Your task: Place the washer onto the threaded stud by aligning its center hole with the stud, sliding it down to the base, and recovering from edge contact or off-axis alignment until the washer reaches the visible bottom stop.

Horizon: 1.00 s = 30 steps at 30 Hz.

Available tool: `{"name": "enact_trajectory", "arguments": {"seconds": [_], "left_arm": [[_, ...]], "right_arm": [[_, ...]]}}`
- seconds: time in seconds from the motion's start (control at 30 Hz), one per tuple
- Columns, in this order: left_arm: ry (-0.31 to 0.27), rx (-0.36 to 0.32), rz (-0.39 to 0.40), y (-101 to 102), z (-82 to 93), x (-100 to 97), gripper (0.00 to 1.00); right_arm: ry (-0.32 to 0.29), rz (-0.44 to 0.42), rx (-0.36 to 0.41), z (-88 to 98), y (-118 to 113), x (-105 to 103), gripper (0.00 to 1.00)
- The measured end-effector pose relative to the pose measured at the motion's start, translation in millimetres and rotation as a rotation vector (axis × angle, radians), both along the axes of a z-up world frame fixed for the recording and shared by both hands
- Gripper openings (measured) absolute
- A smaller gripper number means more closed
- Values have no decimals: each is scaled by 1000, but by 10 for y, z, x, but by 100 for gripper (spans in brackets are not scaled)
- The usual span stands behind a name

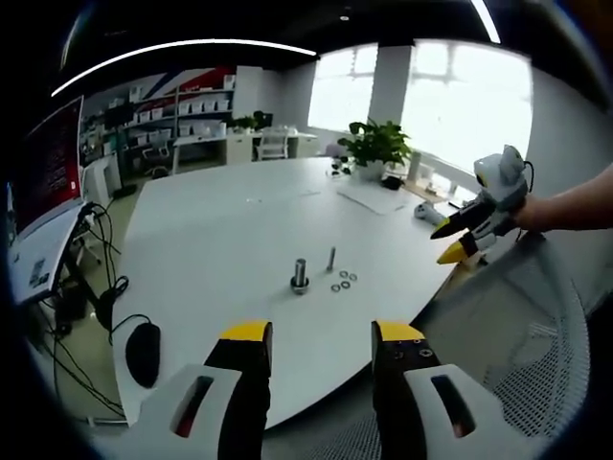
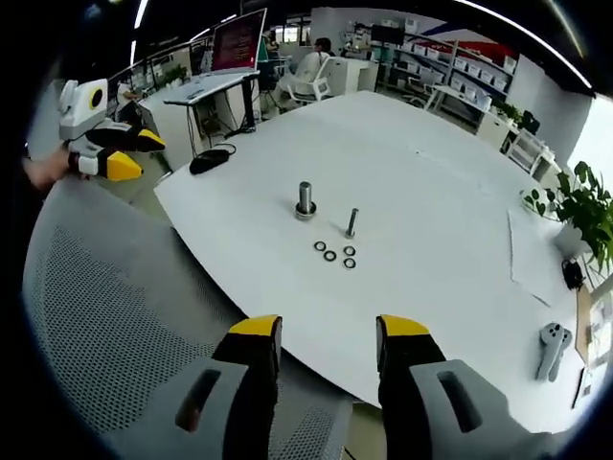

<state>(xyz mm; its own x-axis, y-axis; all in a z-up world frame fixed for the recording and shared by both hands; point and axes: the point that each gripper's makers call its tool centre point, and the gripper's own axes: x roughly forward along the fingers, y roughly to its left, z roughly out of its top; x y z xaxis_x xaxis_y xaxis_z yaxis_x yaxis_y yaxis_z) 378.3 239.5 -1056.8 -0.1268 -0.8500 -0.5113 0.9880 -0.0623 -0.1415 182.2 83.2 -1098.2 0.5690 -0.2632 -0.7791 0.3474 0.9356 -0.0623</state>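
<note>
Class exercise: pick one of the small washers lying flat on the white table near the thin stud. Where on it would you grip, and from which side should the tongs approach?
Take the nearest washer by its outer rim, across the ring. It lies flat on the table, so I would come down from above, jaws straddling it. The open right tongs look better placed. The neighbouring washers sit close, so I would approach from the free side, away from the stud.

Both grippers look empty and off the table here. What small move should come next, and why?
Probably bring the right gripper forward and down toward the washers. Its jaws stand open and hold nothing, the washers lie loose on the white table beside the thin stud, and none sits on it. The left gripper is open too, equally far back.
</note>
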Motion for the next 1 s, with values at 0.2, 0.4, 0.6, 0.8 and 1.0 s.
{"name": "enact_trajectory", "arguments": {"seconds": [0.2, 0.4, 0.6, 0.8, 1.0], "left_arm": [[-3, 0, 1, 5, 7, -10, 40], [-3, -1, 3, 6, 6, -2, 40], [-5, 5, -3, 11, -8, -3, 40], [-3, 6, -2, 14, -12, 7, 40], [0, 8, -3, 17, -21, 8, 40]], "right_arm": [[-6, 9, 10, -87, -77, 143, 42], [8, 21, 25, -195, -156, 244, 42], [1, 12, 35, -227, -256, 323, 42], [-3, 14, 39, -222, -292, 458, 41], [10, 33, 47, -293, -286, 578, 41]]}}
